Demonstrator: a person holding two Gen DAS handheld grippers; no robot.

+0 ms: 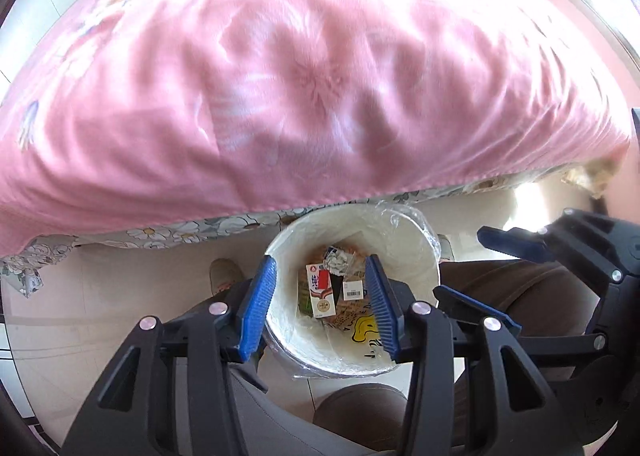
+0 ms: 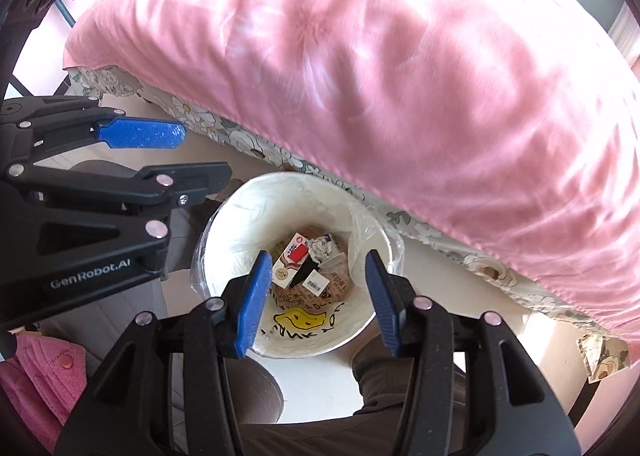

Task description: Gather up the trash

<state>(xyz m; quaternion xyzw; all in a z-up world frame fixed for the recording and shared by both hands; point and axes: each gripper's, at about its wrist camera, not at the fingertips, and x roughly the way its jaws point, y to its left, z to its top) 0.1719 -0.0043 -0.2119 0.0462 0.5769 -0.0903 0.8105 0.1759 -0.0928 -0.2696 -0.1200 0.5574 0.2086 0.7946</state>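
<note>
Left wrist view: pink blanket (image 1: 304, 71) over lined trash bin (image 1: 400, 232).

So the white trash bin (image 1: 404, 252) sits upright on the floor right by the bed, clear liner folded over its rim. Down inside there's a small drink carton (image 1: 320, 290) lying tilted, crumpled paper (image 1: 336, 258), and a barcode tag (image 1: 353, 291) on brown wrappers.

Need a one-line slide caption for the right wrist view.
Right gripper open and empty above the lined trash bin holding a milk carton and scraps, beside the pink-covered bed.
</note>
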